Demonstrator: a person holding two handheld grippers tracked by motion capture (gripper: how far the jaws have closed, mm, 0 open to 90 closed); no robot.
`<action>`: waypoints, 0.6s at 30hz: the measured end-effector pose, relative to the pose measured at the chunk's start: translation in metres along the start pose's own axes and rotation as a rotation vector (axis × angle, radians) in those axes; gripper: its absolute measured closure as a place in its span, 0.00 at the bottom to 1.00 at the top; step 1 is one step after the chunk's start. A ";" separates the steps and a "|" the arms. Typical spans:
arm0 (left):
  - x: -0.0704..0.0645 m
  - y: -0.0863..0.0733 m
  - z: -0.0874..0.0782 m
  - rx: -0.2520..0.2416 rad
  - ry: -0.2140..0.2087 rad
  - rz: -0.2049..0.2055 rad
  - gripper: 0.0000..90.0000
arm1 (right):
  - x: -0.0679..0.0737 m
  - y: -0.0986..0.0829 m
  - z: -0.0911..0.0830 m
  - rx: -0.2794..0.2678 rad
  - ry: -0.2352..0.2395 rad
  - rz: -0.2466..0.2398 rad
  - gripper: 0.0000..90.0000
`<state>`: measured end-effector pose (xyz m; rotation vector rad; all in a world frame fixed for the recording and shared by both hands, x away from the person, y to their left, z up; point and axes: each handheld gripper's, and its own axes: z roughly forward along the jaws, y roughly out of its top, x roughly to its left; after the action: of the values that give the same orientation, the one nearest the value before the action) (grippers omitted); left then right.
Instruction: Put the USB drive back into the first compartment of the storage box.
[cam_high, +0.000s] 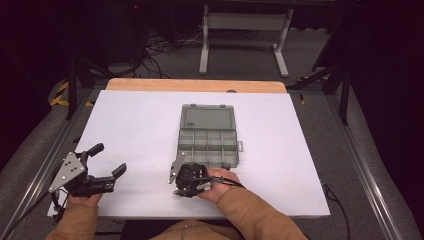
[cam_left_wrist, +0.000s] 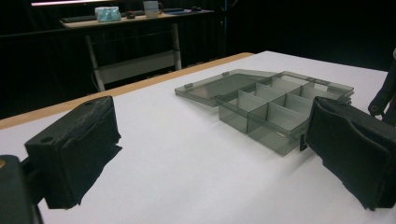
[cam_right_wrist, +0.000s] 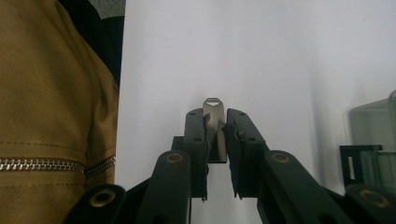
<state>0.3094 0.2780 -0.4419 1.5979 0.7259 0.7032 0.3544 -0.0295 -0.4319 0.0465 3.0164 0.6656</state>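
An open grey see-through compartment box (cam_high: 207, 135) lies mid-table with its lid folded back; its cells look empty (cam_left_wrist: 275, 105). My left gripper (cam_high: 107, 160) rests near the front left, jaws wide open around bare table (cam_left_wrist: 212, 140), aimed toward the box. A hand holds my right gripper (cam_high: 186, 180) pointing down just in front of the box's near edge. In the right gripper view it (cam_right_wrist: 215, 119) is shut on a small flat silvery metal piece (cam_right_wrist: 213, 112), whose tip sticks out past the pads above the white table.
The white tabletop (cam_high: 280, 165) ends in a wooden strip (cam_high: 195, 85) at the far side. A tan jacket (cam_right_wrist: 46, 116) is close on the left of the right gripper view. Part of the box (cam_right_wrist: 373, 135) shows at that view's right edge.
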 end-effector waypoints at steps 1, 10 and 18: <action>0.000 0.000 0.000 -0.001 -0.001 0.000 0.04 | 0.000 0.000 -0.001 -0.007 -0.001 -0.003 0.88; 0.000 0.000 0.000 -0.004 -0.003 -0.001 0.04 | -0.006 0.001 -0.018 -0.047 -0.028 0.003 0.88; 0.000 0.000 0.001 -0.004 -0.003 -0.002 0.04 | -0.012 0.002 -0.031 -0.082 -0.044 0.001 0.88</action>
<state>0.3099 0.2777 -0.4423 1.5942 0.7235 0.6999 0.3647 -0.0415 -0.4029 0.0585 2.9442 0.7764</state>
